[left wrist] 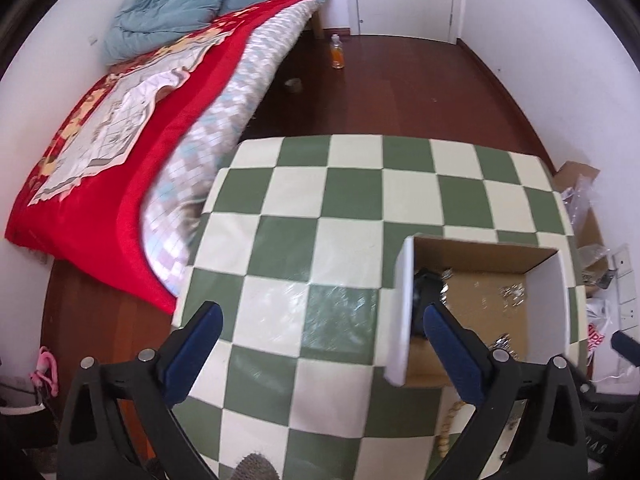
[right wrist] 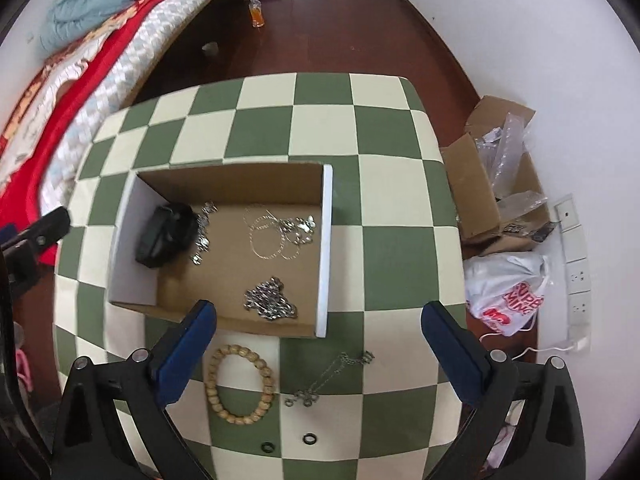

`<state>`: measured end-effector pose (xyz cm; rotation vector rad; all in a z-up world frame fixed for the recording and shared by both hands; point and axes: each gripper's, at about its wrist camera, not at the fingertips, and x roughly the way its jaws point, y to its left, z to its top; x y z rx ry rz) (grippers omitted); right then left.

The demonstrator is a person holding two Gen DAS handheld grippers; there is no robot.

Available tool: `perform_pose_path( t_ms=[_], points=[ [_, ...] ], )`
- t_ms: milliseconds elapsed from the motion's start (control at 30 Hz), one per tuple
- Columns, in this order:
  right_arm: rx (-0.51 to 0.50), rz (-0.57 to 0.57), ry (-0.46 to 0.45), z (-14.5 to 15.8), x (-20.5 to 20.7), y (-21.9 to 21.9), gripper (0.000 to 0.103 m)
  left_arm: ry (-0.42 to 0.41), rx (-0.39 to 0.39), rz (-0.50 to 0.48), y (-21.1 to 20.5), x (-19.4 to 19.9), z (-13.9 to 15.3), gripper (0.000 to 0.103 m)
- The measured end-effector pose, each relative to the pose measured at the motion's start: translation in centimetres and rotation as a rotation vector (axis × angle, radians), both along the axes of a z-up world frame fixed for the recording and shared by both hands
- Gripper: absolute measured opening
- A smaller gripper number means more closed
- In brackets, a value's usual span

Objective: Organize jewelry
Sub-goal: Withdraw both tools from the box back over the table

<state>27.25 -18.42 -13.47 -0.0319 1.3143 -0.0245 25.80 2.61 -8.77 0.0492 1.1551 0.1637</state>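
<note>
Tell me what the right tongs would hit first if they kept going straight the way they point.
Probably the thin silver chain on the checkered tablecloth, between the open right tongs; the wooden bead bracelet lies just left. Depth is uncertain.

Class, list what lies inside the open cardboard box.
Inside the cardboard box: a black object, thin gold chains, silver pieces and a silver chain pile. Anything beneath the black object is hidden.

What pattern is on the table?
Green and cream checks on the table, clearest in the right wrist view.
</note>
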Motion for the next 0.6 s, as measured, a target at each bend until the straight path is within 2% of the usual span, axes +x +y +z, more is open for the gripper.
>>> perform_pose_path(
  t_ms=[233,600],
  points=[
    [-0.017,0.002,-0.044,0.7,-1.8,0.6,0.103,-0.010,0.017,-0.015,0.0,-2.5,-0.2,0.103],
    [-0.013,-0.005,-0.138,4.4,-6.4,0.6,0.103,-0.115,0.022,-0.054,-0.9,-7.0,3.9,0.103]
  ],
)
